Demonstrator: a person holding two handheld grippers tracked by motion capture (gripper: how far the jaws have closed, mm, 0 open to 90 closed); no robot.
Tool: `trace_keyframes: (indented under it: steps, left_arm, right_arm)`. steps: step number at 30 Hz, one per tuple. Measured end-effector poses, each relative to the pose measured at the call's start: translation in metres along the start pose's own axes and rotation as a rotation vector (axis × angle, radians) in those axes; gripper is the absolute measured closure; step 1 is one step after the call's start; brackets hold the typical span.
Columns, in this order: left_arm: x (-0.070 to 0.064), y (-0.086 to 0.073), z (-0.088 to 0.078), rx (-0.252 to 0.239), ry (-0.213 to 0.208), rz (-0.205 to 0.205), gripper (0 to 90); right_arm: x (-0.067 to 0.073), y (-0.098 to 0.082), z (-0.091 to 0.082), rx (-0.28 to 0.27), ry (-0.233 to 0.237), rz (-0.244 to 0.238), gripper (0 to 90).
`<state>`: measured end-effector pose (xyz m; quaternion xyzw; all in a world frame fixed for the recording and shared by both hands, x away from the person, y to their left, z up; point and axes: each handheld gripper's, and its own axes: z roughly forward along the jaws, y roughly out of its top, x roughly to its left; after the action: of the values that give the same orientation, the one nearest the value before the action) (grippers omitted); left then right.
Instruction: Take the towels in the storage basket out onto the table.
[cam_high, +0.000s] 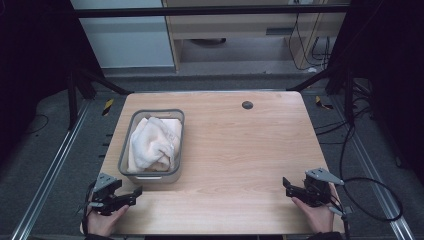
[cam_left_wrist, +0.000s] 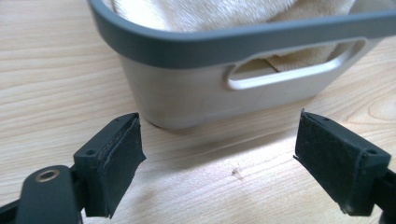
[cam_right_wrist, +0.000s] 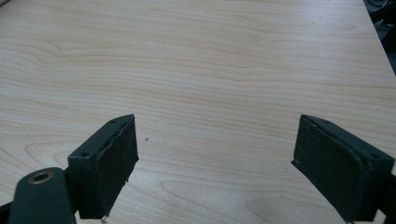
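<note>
While cream plush towel (cam_high: 152, 143) fills rounded grey plastic basket (cam_high: 127, 145), woodgrain table (cam_high: 240, 150)

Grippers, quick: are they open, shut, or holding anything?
Left gripper: open, empty, facing the basket.
Right gripper: open, empty, over the table.

A light wooden tabletop (cam_high: 235, 150) is sitting on a dark frame, its grain catching soft overhead light. A small round dark cap (cam_high: 247, 105) is lying near its far edge. Grey carpet (cam_high: 45, 160) is spreading around it, with metal rails (cam_high: 47, 172) running along both sides. Yellow-and-black tape marks (cam_high: 107, 106) are showing by the far corners. Beyond, a pale wooden cabinet (cam_high: 235, 30) and a white panel (cam_high: 130, 35) are standing against the back. Black cables (cam_high: 370, 197) are looping over the floor, and the outer edges are fading into darkness.
</note>
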<state>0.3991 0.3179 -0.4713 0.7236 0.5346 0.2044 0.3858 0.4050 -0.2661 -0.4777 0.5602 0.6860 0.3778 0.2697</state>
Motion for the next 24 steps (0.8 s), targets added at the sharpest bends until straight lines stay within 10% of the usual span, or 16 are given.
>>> trace_keyframes:
  steps: [24]
  left_arm:
    - [-0.002,0.019,-0.022,-0.081,-0.026,0.004,15.4]
  right_arm:
    - [-0.007,-0.002,0.004,0.006,-0.017,-0.031,12.9]
